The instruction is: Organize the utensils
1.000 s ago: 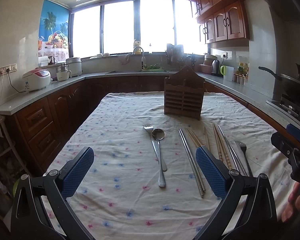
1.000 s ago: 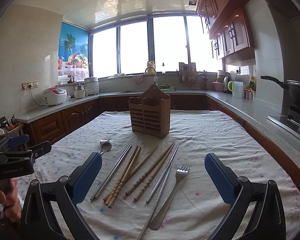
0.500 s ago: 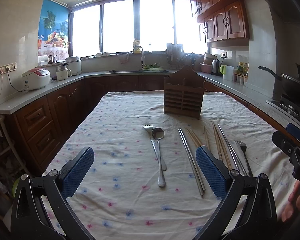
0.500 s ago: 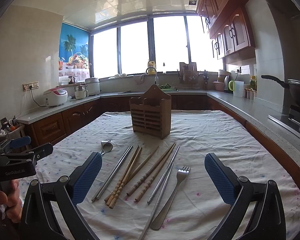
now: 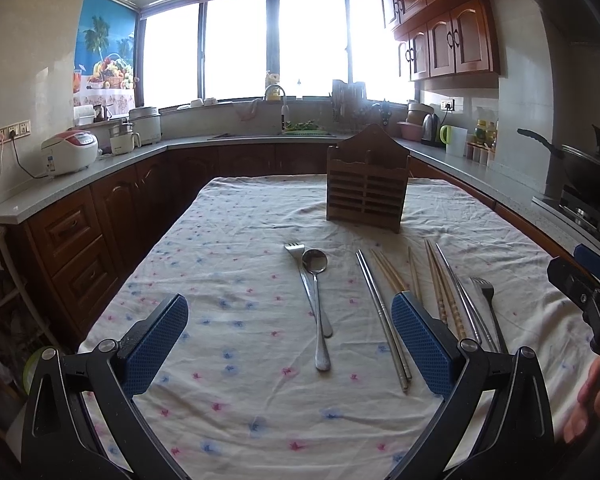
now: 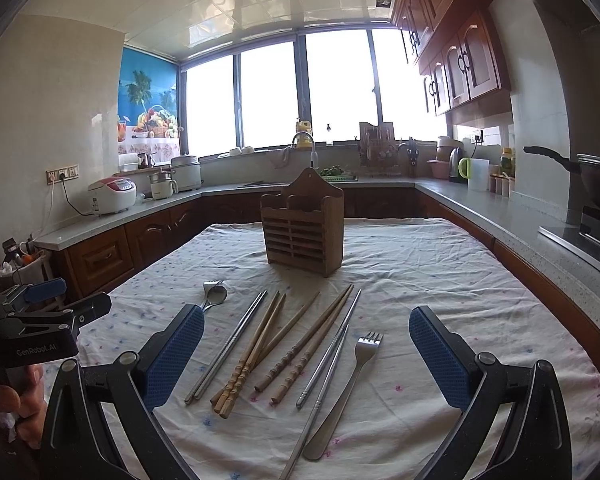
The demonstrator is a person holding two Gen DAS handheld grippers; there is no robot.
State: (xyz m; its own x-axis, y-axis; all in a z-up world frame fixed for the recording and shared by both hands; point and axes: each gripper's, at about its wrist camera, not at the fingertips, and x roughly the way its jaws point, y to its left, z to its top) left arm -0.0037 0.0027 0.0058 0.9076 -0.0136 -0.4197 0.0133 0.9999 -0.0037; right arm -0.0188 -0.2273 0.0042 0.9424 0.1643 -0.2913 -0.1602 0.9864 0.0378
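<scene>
A wooden slatted utensil holder (image 5: 367, 192) (image 6: 304, 234) stands upright at the far middle of the cloth-covered table. In front of it lie a spoon (image 5: 318, 304) crossing a fork (image 5: 305, 280), metal chopsticks (image 5: 382, 316) (image 6: 228, 344), several wooden chopsticks (image 6: 288, 348) (image 5: 440, 288), another metal pair (image 6: 332, 344) and a second fork (image 6: 348, 388) (image 5: 488, 308). My left gripper (image 5: 290, 340) is open and empty, above the near table before the spoon. My right gripper (image 6: 306, 354) is open and empty, above the chopsticks.
The table wears a white flowered cloth (image 5: 236, 280). Kitchen counters (image 6: 500, 216) ring the table, with a rice cooker (image 5: 70, 152), a sink tap (image 6: 304, 140), a kettle (image 6: 456, 164) and a wok on the stove (image 5: 588, 168). Wooden cabinets (image 5: 452, 36) hang at the upper right.
The right wrist view has edged slightly forward and to the left over the chopsticks. The left gripper has hardly moved. Both stay open.
</scene>
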